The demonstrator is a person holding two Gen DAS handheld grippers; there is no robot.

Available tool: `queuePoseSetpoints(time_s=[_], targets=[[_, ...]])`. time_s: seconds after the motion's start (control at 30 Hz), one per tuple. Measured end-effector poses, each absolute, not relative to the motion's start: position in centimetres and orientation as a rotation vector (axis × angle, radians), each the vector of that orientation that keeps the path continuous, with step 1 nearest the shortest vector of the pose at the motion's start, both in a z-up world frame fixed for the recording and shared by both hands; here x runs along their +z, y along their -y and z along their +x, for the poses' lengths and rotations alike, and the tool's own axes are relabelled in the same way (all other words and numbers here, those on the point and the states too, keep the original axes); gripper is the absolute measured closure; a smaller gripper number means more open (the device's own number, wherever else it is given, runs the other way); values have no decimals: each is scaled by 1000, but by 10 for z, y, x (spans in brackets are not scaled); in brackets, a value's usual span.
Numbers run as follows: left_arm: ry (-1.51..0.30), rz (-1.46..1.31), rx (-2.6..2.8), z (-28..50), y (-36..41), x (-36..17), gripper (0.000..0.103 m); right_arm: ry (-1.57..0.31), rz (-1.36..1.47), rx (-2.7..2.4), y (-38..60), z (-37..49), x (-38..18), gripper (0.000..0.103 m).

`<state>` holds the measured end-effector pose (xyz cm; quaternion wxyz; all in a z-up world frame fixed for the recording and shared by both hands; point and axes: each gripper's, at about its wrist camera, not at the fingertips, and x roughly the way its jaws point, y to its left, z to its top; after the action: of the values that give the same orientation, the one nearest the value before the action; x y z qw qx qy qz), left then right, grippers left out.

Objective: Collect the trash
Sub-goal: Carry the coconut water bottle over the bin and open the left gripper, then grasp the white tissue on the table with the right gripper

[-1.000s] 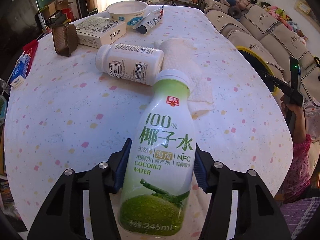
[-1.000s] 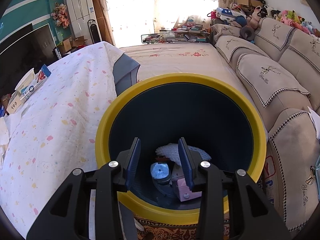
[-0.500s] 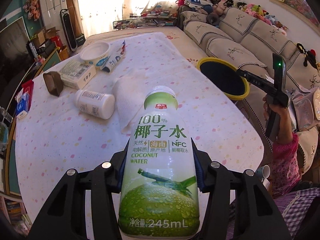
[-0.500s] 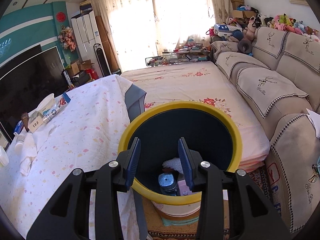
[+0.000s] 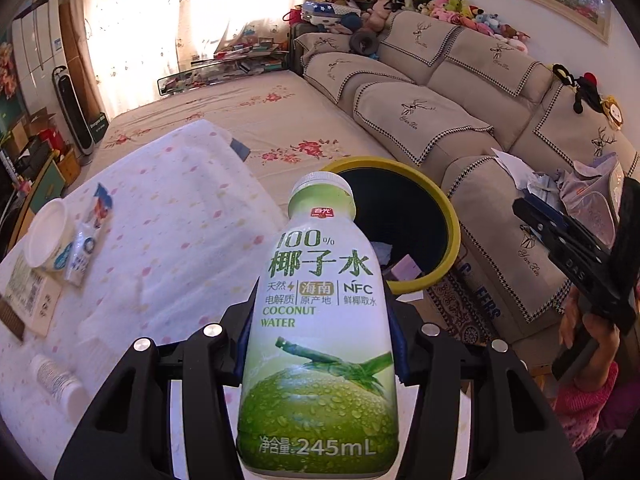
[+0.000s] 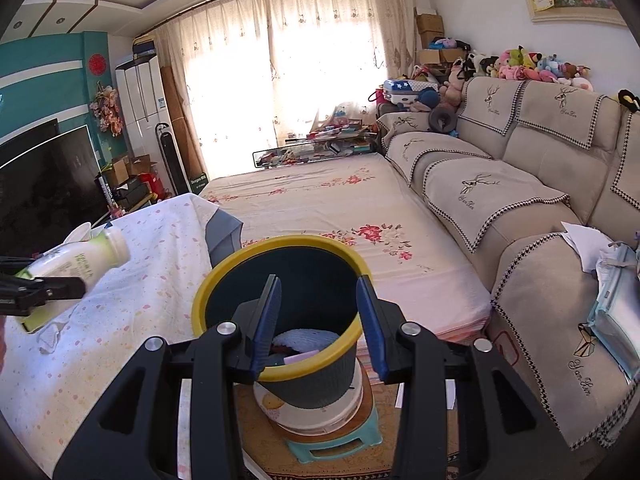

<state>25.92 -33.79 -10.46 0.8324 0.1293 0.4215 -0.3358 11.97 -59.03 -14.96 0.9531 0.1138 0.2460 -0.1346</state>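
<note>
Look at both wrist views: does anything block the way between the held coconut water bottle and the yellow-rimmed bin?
Nothing visible does. The green-and-white plastic coconut water bottle, gripped in the left tongs, hangs over the tablecloth's edge, and the round dark bin with the yellow rim stands open-topped beside it, with only air between them. The right tongs are empty.

The bin (image 6: 276, 280) mouth stands open, flanked by table (image 6: 120, 300) and sofa (image 6: 540, 280).
</note>
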Motion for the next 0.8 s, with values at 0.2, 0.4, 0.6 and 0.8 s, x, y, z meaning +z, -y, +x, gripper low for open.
queuePoseSetpoints(time_s=[0.2,0.4,0.6,0.8], targets=[[-934,310,-753,292,418,-137,52,-521,266,-319,611,108,-160,65],[-974,351,-758,314,478,-167,52,-539,287,-340,624,104,-168,65],[-1002,367,-730,332,503,-193,50,-544,295,-346,626,102,-171,65],[-948,341,-724,323,496,-175,19,-547,301,-333,624,103,-170,61]])
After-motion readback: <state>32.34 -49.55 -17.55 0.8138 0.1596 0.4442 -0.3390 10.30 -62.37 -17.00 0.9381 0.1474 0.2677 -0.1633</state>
